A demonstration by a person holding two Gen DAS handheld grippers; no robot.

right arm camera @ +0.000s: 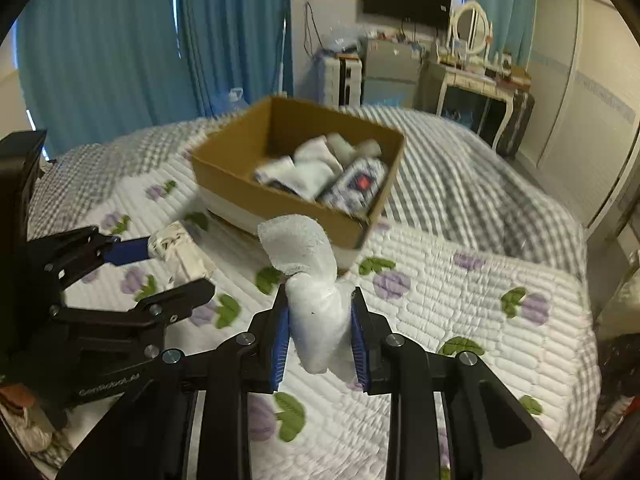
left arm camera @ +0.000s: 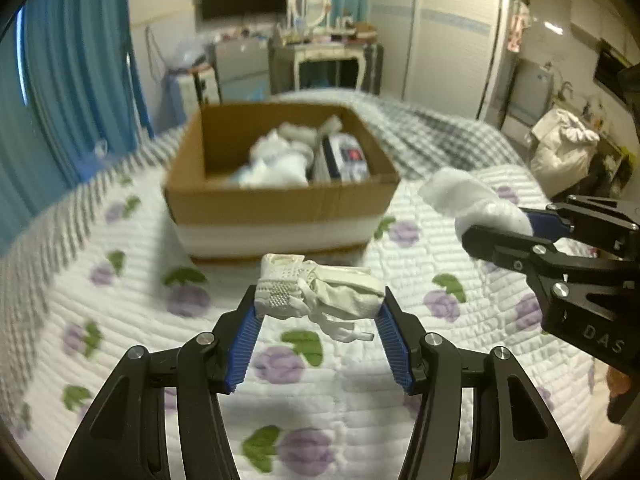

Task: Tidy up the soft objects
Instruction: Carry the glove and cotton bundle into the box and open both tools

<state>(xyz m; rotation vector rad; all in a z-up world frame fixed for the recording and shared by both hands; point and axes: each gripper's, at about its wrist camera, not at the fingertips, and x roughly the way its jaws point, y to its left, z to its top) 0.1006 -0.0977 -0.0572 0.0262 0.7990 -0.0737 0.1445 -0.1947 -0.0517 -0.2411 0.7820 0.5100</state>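
Two hand-held grippers (left arm camera: 320,312) (right arm camera: 320,332), one cardboard box (left arm camera: 280,204), one white glove (left arm camera: 320,292), one gauze bundle (right arm camera: 312,280).

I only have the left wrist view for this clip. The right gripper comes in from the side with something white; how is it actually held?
Observer: The right gripper is clamped on a fluffy white bundle across its lower half; the upper part stands free above the fingertips.
Operator: Is my left gripper's cream item hanging out anywhere I can't see?
Observer: In the right wrist view the left gripper grips the cream knitted item with its bulk sticking out past the fingers, above the quilt.
Operator: And the cardboard box?
Observer: The cardboard box is seen corner-on, and its near corner lies just behind the bundle's top.
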